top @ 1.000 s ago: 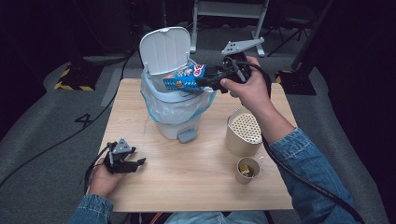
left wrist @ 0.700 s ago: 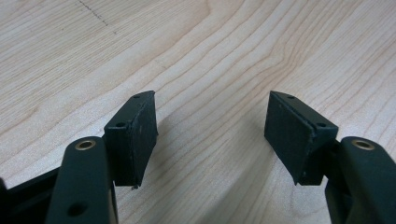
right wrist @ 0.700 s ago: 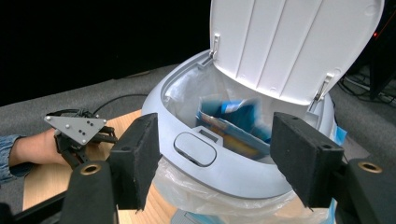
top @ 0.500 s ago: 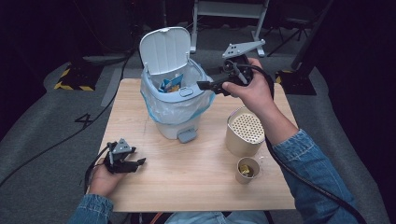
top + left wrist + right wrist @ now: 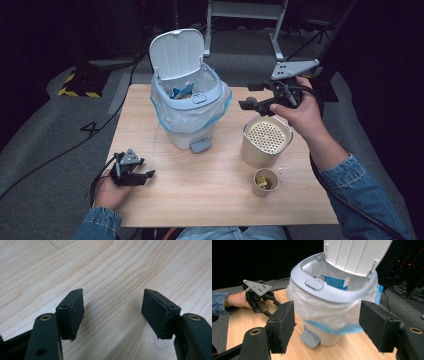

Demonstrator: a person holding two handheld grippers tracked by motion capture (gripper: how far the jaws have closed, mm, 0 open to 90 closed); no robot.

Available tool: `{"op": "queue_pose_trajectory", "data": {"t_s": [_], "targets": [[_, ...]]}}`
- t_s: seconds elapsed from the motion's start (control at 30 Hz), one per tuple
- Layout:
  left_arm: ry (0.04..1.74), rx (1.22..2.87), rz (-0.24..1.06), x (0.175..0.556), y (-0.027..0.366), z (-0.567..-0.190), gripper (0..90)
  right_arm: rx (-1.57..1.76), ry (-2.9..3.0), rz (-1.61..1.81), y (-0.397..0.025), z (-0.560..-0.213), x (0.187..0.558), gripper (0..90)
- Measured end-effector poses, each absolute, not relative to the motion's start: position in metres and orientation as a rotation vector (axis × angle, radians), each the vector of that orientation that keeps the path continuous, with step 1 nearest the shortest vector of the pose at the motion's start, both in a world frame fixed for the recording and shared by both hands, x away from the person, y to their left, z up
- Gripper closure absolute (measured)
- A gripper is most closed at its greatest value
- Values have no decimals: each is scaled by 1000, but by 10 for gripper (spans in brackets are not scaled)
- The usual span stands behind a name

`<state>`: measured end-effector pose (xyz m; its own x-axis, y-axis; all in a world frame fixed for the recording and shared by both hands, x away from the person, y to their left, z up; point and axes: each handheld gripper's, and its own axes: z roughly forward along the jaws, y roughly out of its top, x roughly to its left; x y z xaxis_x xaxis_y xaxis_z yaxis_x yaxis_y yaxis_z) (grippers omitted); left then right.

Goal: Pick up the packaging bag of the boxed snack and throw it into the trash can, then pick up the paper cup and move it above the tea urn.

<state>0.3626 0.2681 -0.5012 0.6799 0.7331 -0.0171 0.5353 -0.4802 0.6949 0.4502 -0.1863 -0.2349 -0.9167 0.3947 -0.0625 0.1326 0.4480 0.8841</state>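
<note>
With the blue packet (image 5: 181, 92) already lying inside the bin (image 5: 192, 131), the right gripper (image 5: 255, 103), jaws spread and empty, should probably back off level and clear the rim, while the left gripper (image 5: 142, 176) rests spread near the table's front left corner.

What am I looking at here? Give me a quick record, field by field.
Setting: wooden table, dark room
Bin: small pedal bin, lid up, lined with a plastic bag
Inside bin: blue wrapper
Right gripper: held in the air beside the bin, open, nothing in it
Left gripper: resting low at the table's near left corner, open, nothing in it
Other items: perforated metal canister; small cup with something yellowish inside
</note>
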Motion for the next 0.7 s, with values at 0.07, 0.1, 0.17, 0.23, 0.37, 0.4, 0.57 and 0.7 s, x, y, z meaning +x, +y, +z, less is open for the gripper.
{"op": "queue_pose_trajectory", "data": {"t_s": [0.07, 0.1, 0.17, 0.23, 0.37, 0.4, 0.57, 0.7], "targets": [[968, 2201, 369, 363, 268, -501, 348, 464, 2444, 1460, -197, -240, 446, 295], [967, 2202, 370, 363, 268, -501, 348, 472, 2441, 1463, -204, -243, 443, 295], [969, 2199, 372, 363, 268, -501, 349, 484, 2447, 1456, -214, -249, 439, 296], [972, 2199, 373, 363, 268, -501, 348, 513, 2458, 1441, -232, -260, 432, 295], [975, 2198, 376, 362, 268, -501, 348, 532, 2455, 1435, -247, -269, 425, 294], [972, 2198, 377, 362, 268, -501, 347, 542, 2454, 1425, -254, -273, 421, 294], [966, 2189, 380, 362, 269, -503, 345, 590, 2450, 1419, -277, -288, 411, 291], [967, 2180, 388, 362, 269, -503, 344, 627, 2476, 1374, -293, -305, 405, 251]]}}
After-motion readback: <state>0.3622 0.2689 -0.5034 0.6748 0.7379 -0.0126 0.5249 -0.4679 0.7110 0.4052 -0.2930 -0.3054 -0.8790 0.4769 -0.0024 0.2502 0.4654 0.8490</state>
